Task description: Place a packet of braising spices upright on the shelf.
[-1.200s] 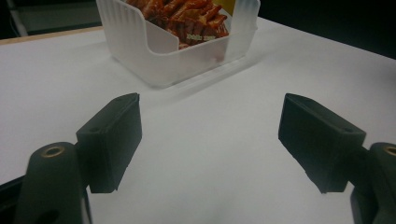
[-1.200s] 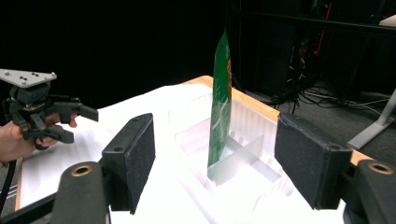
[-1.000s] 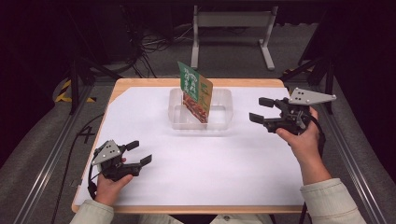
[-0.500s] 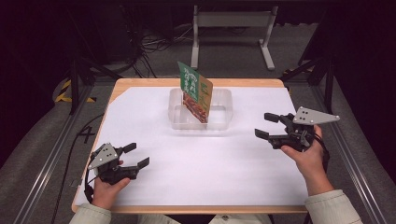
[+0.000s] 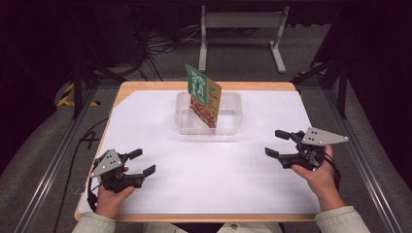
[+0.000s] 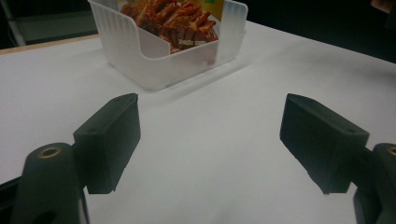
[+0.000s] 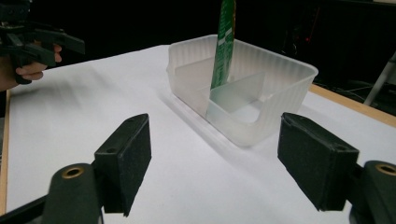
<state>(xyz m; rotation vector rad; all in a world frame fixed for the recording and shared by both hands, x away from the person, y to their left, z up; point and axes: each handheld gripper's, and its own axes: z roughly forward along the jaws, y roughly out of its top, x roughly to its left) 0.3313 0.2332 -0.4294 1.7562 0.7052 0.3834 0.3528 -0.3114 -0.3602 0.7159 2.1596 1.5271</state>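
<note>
Green-and-orange flat snack packet (image 5: 204, 97) stands upright in the translucent plastic divided bin (image 5: 232, 121), well ahead of both released, empty jaws, left gripper (image 5: 139, 162) and right gripper (image 5: 277, 142) about equally near.

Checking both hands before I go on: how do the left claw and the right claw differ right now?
The left claw sits near the table's front left edge; the right claw sits farther forward at the right, nearer the clear bin. The left points right, the right points left. Both are open, empty and apart from the bin.
</note>
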